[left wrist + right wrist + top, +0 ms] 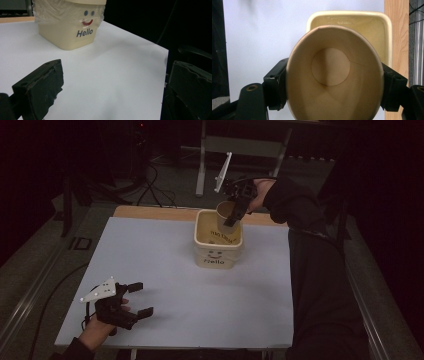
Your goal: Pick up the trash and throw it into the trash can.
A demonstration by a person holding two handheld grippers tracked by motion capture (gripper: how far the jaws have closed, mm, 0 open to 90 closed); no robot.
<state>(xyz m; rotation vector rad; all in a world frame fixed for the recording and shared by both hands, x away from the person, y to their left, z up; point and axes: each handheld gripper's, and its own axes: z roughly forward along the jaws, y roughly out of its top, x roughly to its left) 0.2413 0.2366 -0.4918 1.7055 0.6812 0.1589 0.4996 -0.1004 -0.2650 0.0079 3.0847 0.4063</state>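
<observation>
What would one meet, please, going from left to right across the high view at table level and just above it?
Left gripper, open near the table's front left corner → bare white table top → cream "Hello" tub. The paper cup and right gripper overlap the tub, so they are unordered.

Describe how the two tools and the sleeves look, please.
Both tools are black with two blocky jaws. The left tool has a pale three-cornered plate with small dots on top, and the right tool has a similar plate. The sleeves are dark.
</observation>
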